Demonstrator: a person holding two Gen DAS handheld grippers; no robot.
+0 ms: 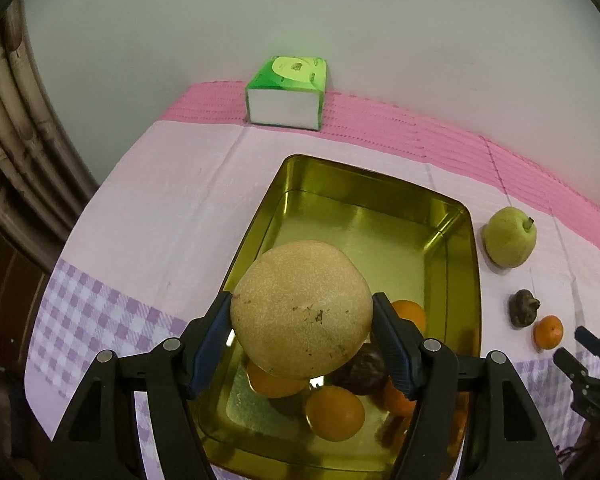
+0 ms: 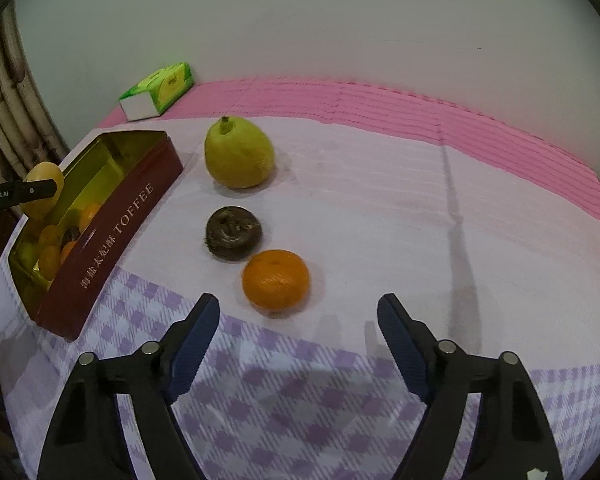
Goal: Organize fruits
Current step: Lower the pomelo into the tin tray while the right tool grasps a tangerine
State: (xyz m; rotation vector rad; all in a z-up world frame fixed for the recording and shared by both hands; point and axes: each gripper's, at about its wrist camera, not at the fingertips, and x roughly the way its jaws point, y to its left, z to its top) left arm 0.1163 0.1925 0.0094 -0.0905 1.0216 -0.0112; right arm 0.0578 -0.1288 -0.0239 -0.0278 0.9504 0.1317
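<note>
left claw (image 1: 302,312) clenches a round tan pear (image 1: 300,308), speckled and scuffed, at lower centre above the gold tin (image 1: 380,216). it hides part of the oranges (image 1: 334,412) and a dark fruit (image 1: 364,368) inside. right claw (image 2: 298,316) is released, empty, below the orange (image 2: 276,280) on the bench (image 2: 380,208).

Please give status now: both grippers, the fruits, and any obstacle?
Left gripper shut on round pear, above tin. Right gripper open, empty, short of orange. Dark fruit, green pear on cloth. Nothing blocking.
</note>
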